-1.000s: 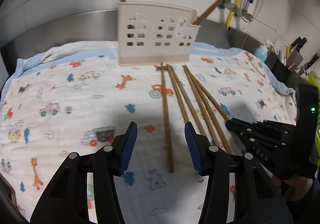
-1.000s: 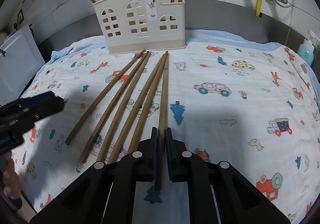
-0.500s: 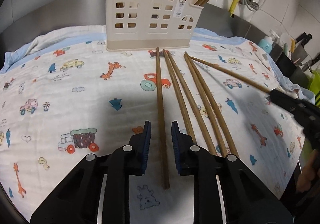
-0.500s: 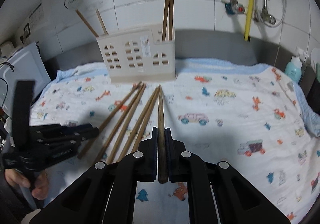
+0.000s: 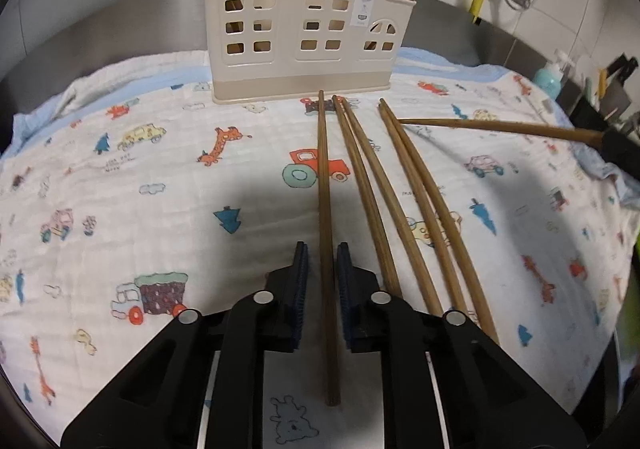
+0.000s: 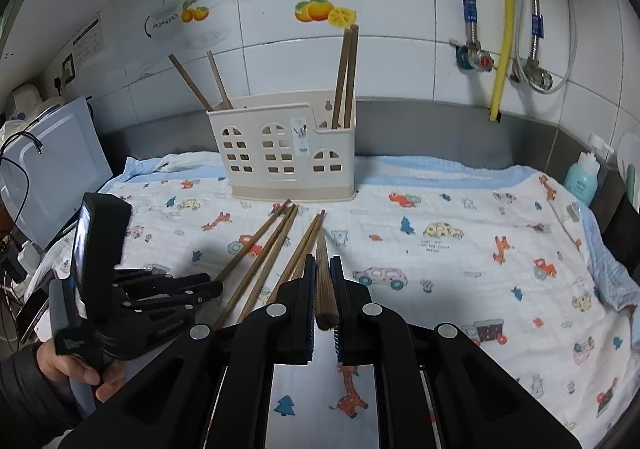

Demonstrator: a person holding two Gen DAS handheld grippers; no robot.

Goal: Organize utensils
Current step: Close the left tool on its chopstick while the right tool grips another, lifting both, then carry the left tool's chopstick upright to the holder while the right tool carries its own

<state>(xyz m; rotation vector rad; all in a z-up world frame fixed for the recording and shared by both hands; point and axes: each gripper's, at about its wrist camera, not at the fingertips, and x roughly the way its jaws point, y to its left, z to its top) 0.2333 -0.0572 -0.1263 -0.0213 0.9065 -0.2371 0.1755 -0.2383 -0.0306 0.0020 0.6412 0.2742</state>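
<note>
A cream utensil holder (image 5: pixel 300 29) (image 6: pixel 280 153) stands at the back of the printed cloth (image 5: pixel 160 169), with chopsticks (image 6: pixel 346 77) upright in it. Several brown chopsticks (image 5: pixel 420 201) lie in a fan in front of it. My left gripper (image 5: pixel 322 247) straddles the leftmost chopstick (image 5: pixel 324 169); its jaws are closing and a thin gap still shows on each side. That left gripper (image 6: pixel 176 289) also shows low at the left of the right wrist view. My right gripper (image 6: pixel 323 259) is shut on one chopstick (image 6: pixel 322 281) and holds it above the cloth; that chopstick (image 5: pixel 500 127) reaches in from the right.
A white appliance (image 6: pixel 44 169) stands left of the cloth. A blue soap bottle (image 6: pixel 582 179) and a knife rack (image 5: pixel 616 89) sit at the right. Pipes and a yellow hose (image 6: pixel 504 29) run down the tiled wall. A hand (image 6: pixel 80 369) holds the left gripper.
The left jaws have narrowed from wide apart to close around the leftmost chopstick while the gripper sank forward. The right gripper has risen with its chopstick, lifting it off the cloth.
</note>
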